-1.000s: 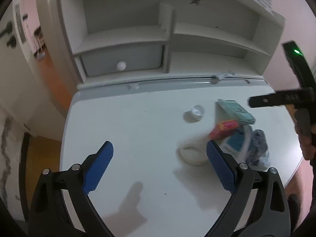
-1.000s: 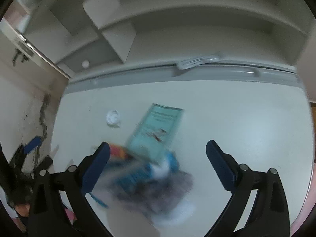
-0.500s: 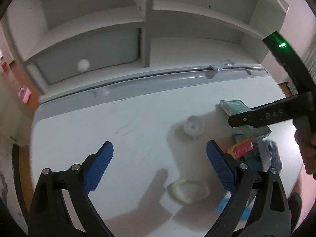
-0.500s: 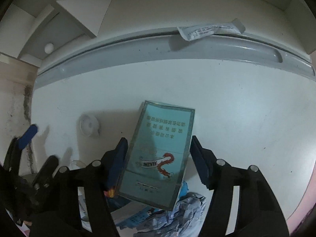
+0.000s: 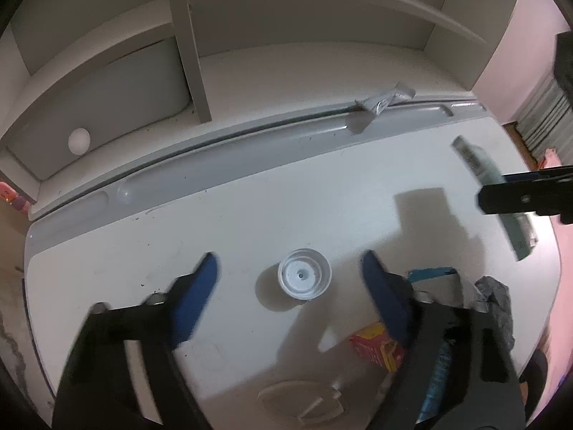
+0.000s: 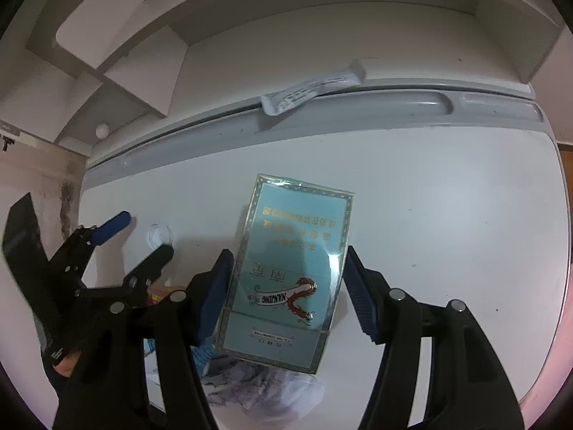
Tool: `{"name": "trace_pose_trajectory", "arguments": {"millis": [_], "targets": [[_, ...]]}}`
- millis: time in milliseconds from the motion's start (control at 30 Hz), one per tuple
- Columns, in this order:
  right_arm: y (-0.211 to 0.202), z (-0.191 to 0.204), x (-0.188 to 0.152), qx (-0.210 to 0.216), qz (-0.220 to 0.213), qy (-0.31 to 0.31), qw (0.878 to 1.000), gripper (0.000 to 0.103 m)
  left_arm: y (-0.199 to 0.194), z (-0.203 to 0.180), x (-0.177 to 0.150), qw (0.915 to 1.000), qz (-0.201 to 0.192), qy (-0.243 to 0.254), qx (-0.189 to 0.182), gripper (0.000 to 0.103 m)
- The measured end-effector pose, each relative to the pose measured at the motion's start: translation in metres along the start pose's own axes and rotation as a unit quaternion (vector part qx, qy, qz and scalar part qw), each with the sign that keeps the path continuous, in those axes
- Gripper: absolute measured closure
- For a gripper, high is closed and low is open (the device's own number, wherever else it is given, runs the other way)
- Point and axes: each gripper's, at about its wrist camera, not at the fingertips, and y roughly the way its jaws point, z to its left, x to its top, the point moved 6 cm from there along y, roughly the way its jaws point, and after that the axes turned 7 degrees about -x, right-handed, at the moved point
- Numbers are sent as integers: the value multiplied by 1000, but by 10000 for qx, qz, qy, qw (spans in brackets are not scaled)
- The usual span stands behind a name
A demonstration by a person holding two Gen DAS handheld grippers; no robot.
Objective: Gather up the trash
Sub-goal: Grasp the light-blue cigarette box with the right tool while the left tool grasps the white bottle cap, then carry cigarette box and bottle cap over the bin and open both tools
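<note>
Gripping a teal cigarette pack (image 6: 286, 272) at frame centre, the right claw (image 6: 283, 283) is clamped on it above the bench (image 6: 447, 215) — the left claw (image 5: 290, 286), apart, straddles a bottle cap (image 5: 304, 278); closing squarely should seat it.

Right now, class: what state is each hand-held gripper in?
Left hand-held gripper: open, straddling the white bottle cap.
Right hand-held gripper: shut on the cigarette pack.

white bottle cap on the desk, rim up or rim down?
Rim up. The white bottle cap shows its hollow inside and center nub to the left wrist view, resting on the desk between the open left tool's fingers.
</note>
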Motion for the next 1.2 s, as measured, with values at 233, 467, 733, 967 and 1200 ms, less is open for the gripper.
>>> {"name": "trace_pose_trajectory", "arguments": {"millis": [233,467,733,967,1200], "targets": [[-21,-29,-9,95,-173,109,9997,42,-2,-1,0,9999,33,-111,49,73],[-44,-89,-39,94,-455,442,9979,42,-35,-55,16,9989,-348,297,62,73],[-76,-236,-132,-111,-849,1508,9848,42,-46,-197,25,9889,-573,1186,-681,73],[-88,-372,-254,-534,-1222,2785,9511,42,-20,-377,-11,9577,-279,2300,-1708,73],[-67,-469,-382,-1023,-1346,4108,8959,42,21,-545,-92,9038,262,3324,-2682,73]]}}
